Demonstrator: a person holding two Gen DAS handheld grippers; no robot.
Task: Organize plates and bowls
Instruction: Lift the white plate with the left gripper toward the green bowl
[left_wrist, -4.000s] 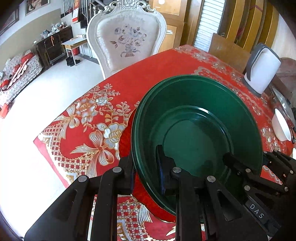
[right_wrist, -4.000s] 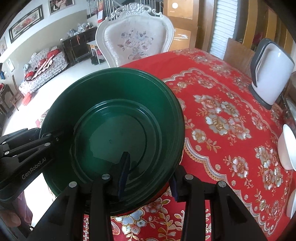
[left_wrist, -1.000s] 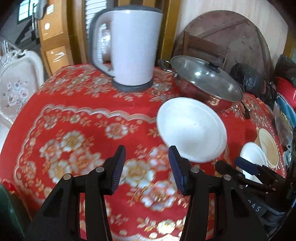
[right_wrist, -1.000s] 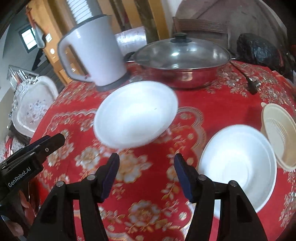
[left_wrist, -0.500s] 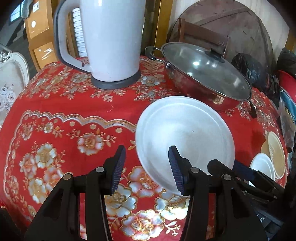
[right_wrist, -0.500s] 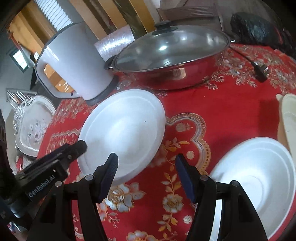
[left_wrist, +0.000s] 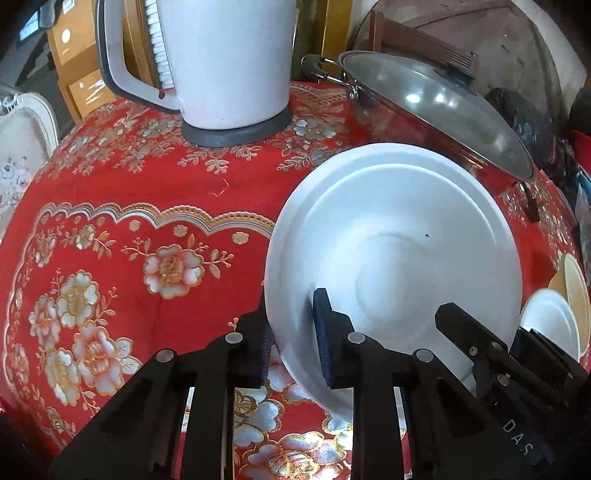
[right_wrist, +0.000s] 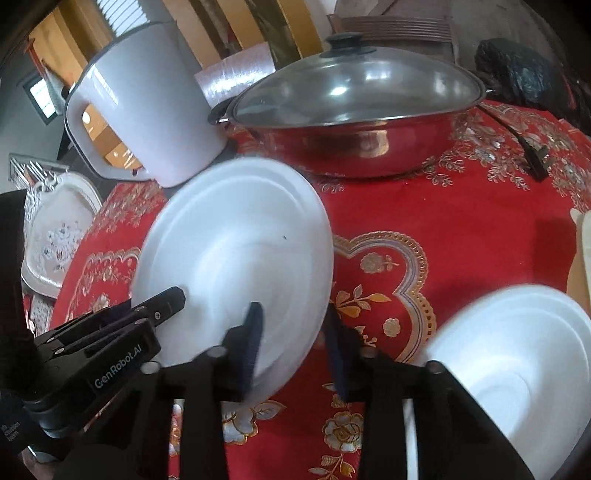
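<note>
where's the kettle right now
The white kettle stands at the far side of the red tablecloth, upper left in both wrist views, just left of the lidded pan.

A white electric kettle (left_wrist: 229, 62) stands on the red floral tablecloth (left_wrist: 110, 206) beside a glass-lidded steel wok (right_wrist: 354, 122); behind, an ornate white chair (right_wrist: 59, 236).

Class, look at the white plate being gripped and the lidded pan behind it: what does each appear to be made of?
The white plate looks like matte plastic or melamine: even white, soft sheen, moulded rings. The pan looks like polished steel, mirroring the red cloth; its lid seems to be glass, see-through with bright glints.
</note>
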